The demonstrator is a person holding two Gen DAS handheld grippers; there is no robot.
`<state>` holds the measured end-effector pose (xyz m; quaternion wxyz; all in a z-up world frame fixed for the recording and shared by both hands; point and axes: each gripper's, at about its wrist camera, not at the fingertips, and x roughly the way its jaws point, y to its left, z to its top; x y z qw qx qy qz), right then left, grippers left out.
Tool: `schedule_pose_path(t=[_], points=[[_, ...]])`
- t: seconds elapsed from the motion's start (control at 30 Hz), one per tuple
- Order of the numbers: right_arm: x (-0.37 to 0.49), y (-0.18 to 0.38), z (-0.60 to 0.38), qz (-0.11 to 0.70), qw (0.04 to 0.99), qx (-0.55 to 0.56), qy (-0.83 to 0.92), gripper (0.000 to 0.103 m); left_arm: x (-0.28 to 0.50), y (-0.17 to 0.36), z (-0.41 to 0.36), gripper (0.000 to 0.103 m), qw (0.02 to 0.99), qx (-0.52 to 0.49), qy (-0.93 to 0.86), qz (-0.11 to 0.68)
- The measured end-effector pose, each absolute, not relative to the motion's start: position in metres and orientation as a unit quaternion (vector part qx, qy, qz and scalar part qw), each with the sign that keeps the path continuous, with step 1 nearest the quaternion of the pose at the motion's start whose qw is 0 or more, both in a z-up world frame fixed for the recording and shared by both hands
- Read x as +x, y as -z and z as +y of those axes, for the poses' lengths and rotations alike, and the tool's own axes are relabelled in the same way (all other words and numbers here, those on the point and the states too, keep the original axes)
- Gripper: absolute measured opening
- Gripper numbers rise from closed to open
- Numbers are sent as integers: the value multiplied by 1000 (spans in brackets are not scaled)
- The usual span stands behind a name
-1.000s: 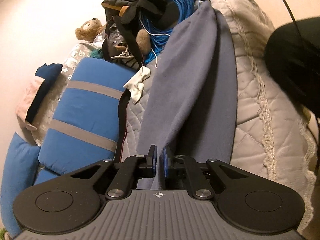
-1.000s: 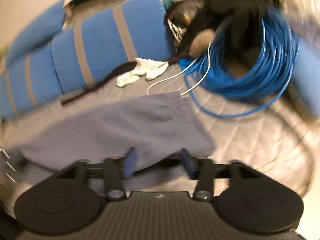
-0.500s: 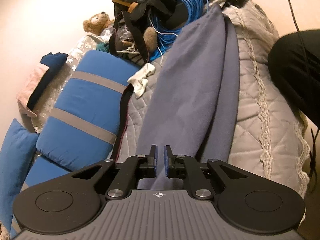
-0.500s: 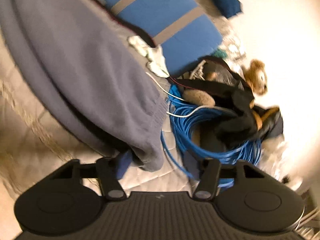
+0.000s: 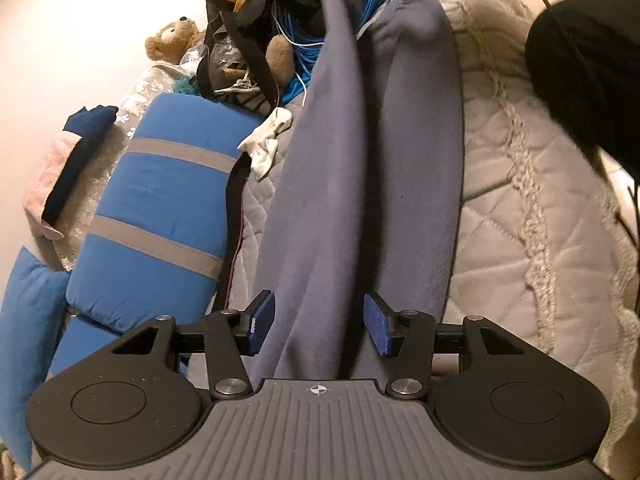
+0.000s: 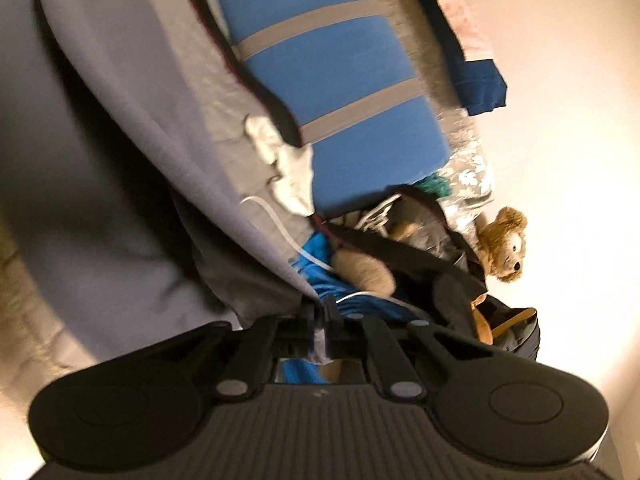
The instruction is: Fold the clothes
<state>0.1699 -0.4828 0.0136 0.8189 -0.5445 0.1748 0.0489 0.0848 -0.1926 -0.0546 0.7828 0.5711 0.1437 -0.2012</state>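
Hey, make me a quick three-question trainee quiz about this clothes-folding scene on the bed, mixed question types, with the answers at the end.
1. True or false: the left gripper is clamped on the grey-blue garment.
2. Which gripper pinches the garment's edge? A) left B) right C) neither
3. Fill in: the small stuffed toy by the wall is a teddy ____.

Key
1. False: its jaws have just been opening, and the cloth lies loose between them.
2. B: the right gripper has just closed on it.
3. bear
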Motion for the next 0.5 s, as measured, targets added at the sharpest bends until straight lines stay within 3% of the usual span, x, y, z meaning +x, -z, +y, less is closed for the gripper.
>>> schedule_pose_path(t=[0.1,0.17,0.5], points=[[176,-31,-482,170,823,-540,-52,5,86,58,-193,43,773,590,189,138],[178,-39,-482,168,825,-536,-55,5,87,63,-194,4,758,614,172,135],[167,-21,-490,194,822,-531,-72,7,65,29,-185,3,764,602,189,138]])
